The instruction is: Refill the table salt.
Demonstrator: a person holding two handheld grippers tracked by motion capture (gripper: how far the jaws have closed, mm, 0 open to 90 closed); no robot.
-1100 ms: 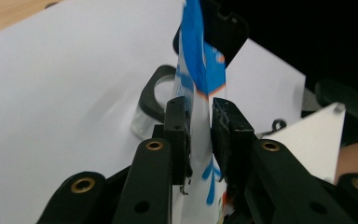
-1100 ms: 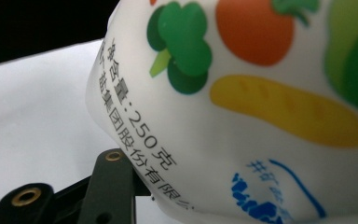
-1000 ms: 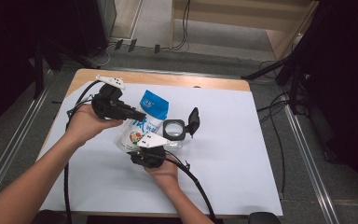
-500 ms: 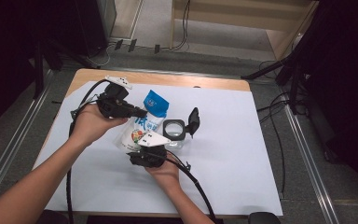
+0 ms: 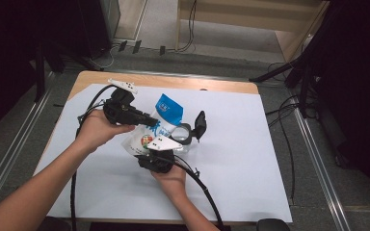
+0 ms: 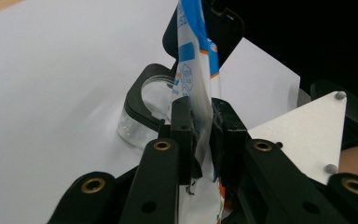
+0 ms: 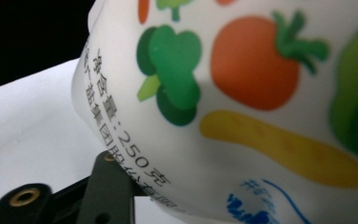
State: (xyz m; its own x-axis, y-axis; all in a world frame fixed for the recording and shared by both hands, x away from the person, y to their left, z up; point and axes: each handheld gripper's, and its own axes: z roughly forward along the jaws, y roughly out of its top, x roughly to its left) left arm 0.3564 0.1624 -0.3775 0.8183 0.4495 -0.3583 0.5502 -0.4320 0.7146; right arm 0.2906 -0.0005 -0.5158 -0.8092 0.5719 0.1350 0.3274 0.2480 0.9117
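A white and blue pouch (image 5: 161, 118) printed with vegetables is held tilted above the table between both grippers. My left gripper (image 5: 146, 120) is shut on its side edge; in the left gripper view the thin pouch (image 6: 196, 70) is pinched between the jaws of the left gripper (image 6: 200, 128). My right gripper (image 5: 150, 148) sits under the pouch's lower end and seems shut on it. In the right gripper view the pouch (image 7: 242, 102) sits very close, covering one jaw. A clear jar (image 5: 183, 136) with a black rim stands behind, its black lid (image 5: 200, 125) flipped open.
White paper (image 5: 250, 159) covers the wooden table (image 5: 173, 82). Cables trail from both grippers toward the near edge. The jar (image 6: 142, 109) stands just beyond the left gripper's jaws. Bare paper lies to the right and front left.
My left gripper has moved a little right and away from me, raising the pouch's blue top more upright. The right gripper and the jar have stayed in place.
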